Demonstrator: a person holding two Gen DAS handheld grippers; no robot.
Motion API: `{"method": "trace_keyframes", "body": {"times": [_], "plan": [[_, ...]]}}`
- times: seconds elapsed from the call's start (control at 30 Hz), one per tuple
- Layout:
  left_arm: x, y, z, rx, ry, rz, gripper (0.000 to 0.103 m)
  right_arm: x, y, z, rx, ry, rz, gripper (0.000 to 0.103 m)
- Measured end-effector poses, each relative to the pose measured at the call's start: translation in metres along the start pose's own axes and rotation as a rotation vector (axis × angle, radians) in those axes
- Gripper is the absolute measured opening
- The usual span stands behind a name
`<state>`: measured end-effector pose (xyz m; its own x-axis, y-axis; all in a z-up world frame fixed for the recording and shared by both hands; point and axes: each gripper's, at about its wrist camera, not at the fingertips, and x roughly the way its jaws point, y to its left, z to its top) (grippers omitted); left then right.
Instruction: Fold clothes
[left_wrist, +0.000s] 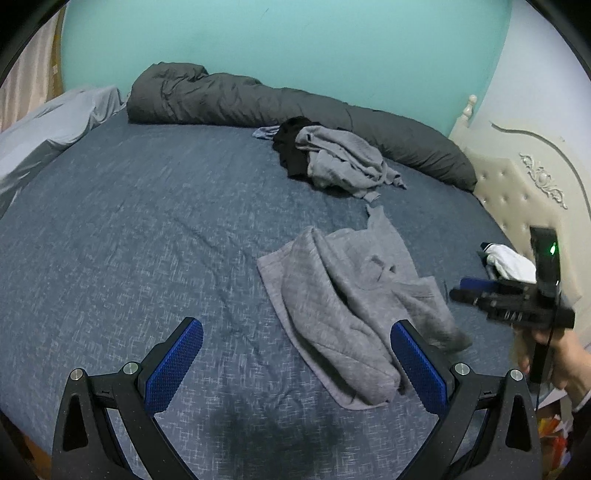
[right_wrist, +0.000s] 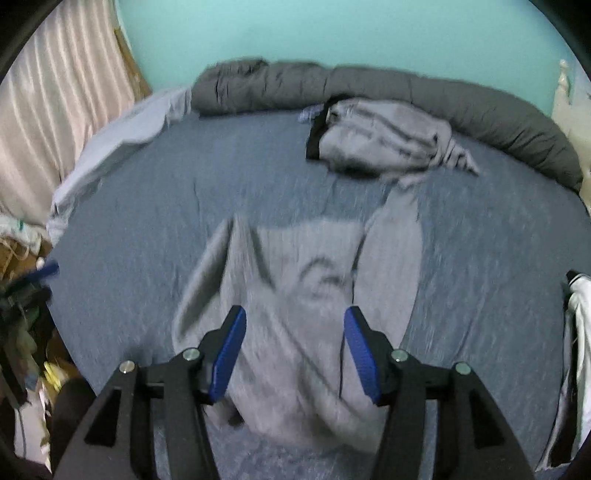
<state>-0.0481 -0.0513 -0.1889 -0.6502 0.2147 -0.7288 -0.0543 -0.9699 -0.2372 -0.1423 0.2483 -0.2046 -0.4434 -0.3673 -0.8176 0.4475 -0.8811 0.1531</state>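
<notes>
- Your left gripper (left_wrist: 297, 356) hangs over the near part of the bed (left_wrist: 129, 229), its blue-padded fingers (left_wrist: 173, 365) spread wide with nothing between them but the blue-grey sheet.
- The grey garment (left_wrist: 343, 306) you are folding lies crumpled on the sheet just ahead and to the right of that gripper; its near edge runs right beside the right-hand pad, and whether the two touch cannot be told.
- Your right gripper (right_wrist: 293, 354) is above the same grey garment (right_wrist: 295, 295), fingers (right_wrist: 231, 354) parted about halfway, pads clear of the cloth on both sides. This view is motion-blurred, so fine folds are hard to read.
- From the left wrist view, your right gripper (left_wrist: 513, 301) shows at the right edge, held in your hand (left_wrist: 554, 354), with a green light lit on its body.
- A pile of clothes (left_wrist: 332, 155), grey over black, sits farther back on the bed, well apart from the garment in front of you; a thin strip of grey cloth reaches from the garment toward it.
- A rolled dark grey duvet (left_wrist: 229, 99) lies along the turquoise wall (left_wrist: 295, 44) behind the pile.
- A white item (left_wrist: 511, 264) rests at the right edge of the bed near the cream headboard (left_wrist: 517, 184).
- Pale bedding (left_wrist: 55, 122) is bunched at the far left corner.
</notes>
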Motion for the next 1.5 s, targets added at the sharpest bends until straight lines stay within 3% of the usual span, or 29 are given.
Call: {"method": "trace_keyframes", "body": {"times": [0.33, 0.37, 0.47, 0.53, 0.8, 0.97, 1.5], "plan": [[0.01, 0.018, -0.007, 0.016, 0.022, 0.028, 0.103, 0.078, 0.015, -0.029, 0.022, 0.141, -0.007, 0.054], [0.012, 0.019, -0.006, 0.017, 0.026, 0.033, 0.103, 0.082, 0.014, -0.031, 0.029, 0.151, -0.005, 0.039], [0.022, 0.02, -0.007, 0.022, 0.043, 0.036, 0.103, 0.086, 0.013, -0.037, 0.021, 0.149, -0.018, 0.01], [0.029, 0.019, -0.008, 0.028, 0.056, 0.037, 0.103, 0.075, 0.007, -0.038, 0.021, 0.108, -0.018, 0.004], [0.062, -0.006, -0.011, 0.068, 0.108, -0.007, 0.103, 0.008, -0.023, -0.036, 0.026, -0.025, -0.056, 0.003], [0.087, -0.016, -0.005, 0.071, 0.144, -0.05, 0.103, -0.021, -0.044, -0.045, 0.016, -0.046, -0.079, 0.003], [0.16, -0.02, 0.009, 0.084, 0.234, -0.113, 0.103, -0.017, -0.077, -0.085, 0.065, -0.016, -0.074, 0.003]]}}
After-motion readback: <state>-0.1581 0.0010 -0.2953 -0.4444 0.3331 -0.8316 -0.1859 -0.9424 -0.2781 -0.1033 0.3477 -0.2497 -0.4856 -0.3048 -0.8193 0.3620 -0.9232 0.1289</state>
